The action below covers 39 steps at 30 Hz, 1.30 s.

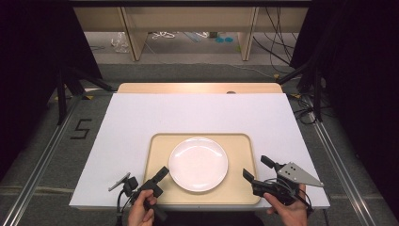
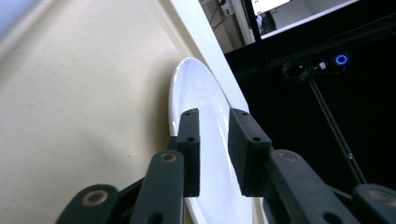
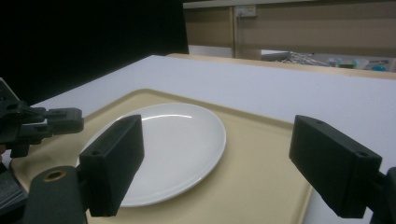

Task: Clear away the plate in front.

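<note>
We hold the left gripper [image 1: 163, 172], jaws nearly closed and empty, beside the plate [image 1: 198, 163] on the tray [image 1: 202, 199]. The right gripper [image 1: 256, 169] gapes empty. Next, presumably: grip the rim.

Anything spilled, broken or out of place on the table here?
Nothing stands out. The white plate lies flat, bare and whole on the beige tray, which sits square on the table.

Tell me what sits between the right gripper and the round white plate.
Nothing but bare tray: in the right gripper view, only beige plastic tray surface separates the open right gripper from the round white plate. The high view agrees.
</note>
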Each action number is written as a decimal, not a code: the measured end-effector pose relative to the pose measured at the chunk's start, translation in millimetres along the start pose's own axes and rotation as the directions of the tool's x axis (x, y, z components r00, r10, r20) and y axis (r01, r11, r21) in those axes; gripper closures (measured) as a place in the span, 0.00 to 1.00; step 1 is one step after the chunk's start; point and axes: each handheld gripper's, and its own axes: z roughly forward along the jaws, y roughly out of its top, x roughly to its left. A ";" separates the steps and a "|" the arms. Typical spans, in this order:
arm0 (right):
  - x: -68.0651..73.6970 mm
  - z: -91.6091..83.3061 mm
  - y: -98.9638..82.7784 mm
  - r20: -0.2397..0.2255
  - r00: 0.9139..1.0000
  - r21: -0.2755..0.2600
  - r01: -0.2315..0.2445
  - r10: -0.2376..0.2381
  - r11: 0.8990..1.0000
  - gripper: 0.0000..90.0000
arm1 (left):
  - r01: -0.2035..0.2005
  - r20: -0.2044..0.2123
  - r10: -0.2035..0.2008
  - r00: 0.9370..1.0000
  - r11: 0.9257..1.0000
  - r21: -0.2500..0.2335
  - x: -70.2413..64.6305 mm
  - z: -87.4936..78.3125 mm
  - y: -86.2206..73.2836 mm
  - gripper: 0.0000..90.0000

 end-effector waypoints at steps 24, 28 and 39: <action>0.8 -0.8 0.2 0.000 1.000 0.003 -0.007 0.007 1.000 0.20 | -0.431 0.005 0.431 0.902 0.902 -0.009 -19.6 -20.8 41.1 0.50; 0.7 -0.8 0.4 -0.001 1.000 0.005 -0.006 0.006 1.000 0.20 | -0.471 0.007 0.471 0.882 0.882 -0.001 -19.3 -28.5 48.3 0.48; 0.4 -0.8 0.2 0.001 1.000 0.004 -0.005 0.005 1.000 0.20 | -0.573 -0.057 0.572 0.819 0.820 -0.009 -21.1 -43.1 66.1 0.40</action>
